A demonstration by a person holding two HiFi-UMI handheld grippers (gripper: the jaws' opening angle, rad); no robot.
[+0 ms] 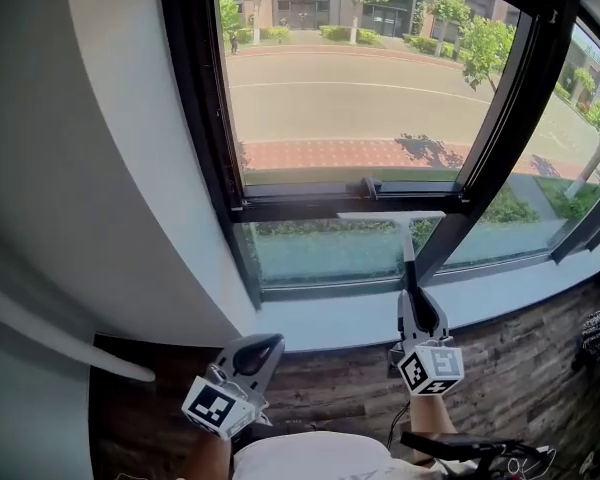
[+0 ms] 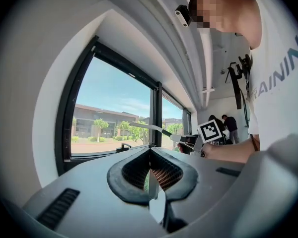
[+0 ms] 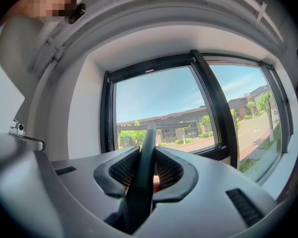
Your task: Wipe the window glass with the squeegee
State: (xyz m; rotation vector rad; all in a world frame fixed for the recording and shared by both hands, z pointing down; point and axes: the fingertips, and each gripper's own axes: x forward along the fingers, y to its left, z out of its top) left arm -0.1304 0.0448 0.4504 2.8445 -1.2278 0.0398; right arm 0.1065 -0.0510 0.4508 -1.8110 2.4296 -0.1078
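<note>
Right hand-held gripper [image 3: 145, 155]: forearm reaching forward, jaws aimed up at the window and clenched on the black handle of the slim long-necked squeegee [image 1: 408, 258]. The squeegee's pale blade lies level at the top of the lower window glass [image 1: 310, 253], just beneath the black horizontal frame bar [image 1: 320, 206]. Left hand-held gripper [image 2: 149, 151]: held low near the body, jaws closed together on nothing.

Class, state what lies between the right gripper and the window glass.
Only the squeegee, handle clamped in the right gripper, blade near the window glass; head view.
</note>
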